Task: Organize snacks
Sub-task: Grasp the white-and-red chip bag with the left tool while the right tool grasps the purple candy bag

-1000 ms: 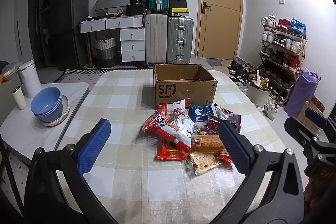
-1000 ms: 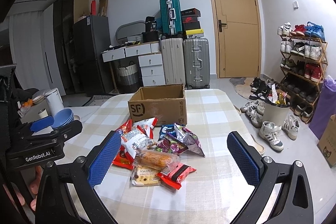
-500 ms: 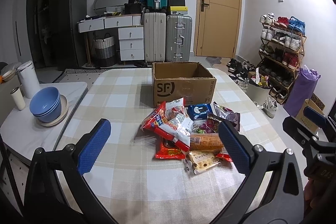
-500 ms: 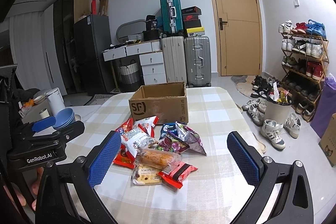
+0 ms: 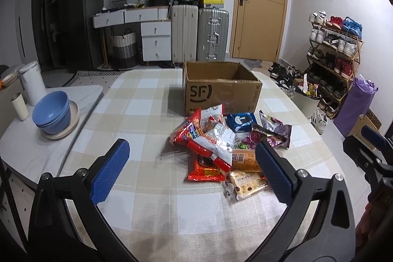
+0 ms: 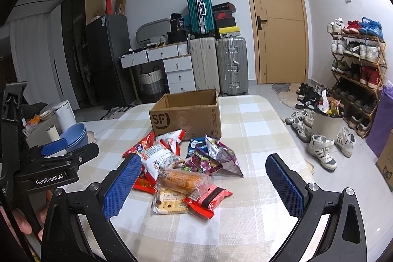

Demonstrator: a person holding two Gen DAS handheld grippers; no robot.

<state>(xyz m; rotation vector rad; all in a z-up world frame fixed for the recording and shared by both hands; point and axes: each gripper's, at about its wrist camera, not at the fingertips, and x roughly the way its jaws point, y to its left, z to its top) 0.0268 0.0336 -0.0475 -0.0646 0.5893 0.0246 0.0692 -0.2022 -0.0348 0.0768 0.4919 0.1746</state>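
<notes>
Left hand-held gripper (image 5: 191, 171): jaws spread wide, nothing between the blue pads; it hovers over the near part of the bench, short of the snack pile. In the right wrist view it shows at the left edge (image 6: 56, 158), with fingers (image 6: 24, 225) of the person's hand below it.
Right hand-held gripper (image 6: 203, 186): jaws wide apart and holding nothing, framing the near side of the pile from above. Its tip shows at the right edge of the left wrist view (image 5: 368, 146).
Snack pile (image 5: 228, 146): a loose heap of packets on the checked cloth, just in front of the box, none of it inside as far as can be seen.
Red chip bags (image 5: 203, 134): on the left of the heap, overlapping one another.
Blue cookie pack (image 5: 240, 122): toward the back, near the box front.
Purple packets (image 6: 213, 156): on the right side of the heap.
Bread roll in clear wrap (image 6: 184, 179): lies on top of the near packets.
Cracker pack (image 6: 169, 203): nearest edge of the heap, partly under the roll.
Cardboard box (image 5: 221, 92): open-topped, marked SF, upright behind the pile; its inside is mostly hidden and may be empty.
Bench (image 5: 147, 114): covered by a beige and white checked cloth.
Blue bowls (image 5: 52, 112): stacked on a plate on the adjoining white surface to the left, well apart from the snacks.
</notes>
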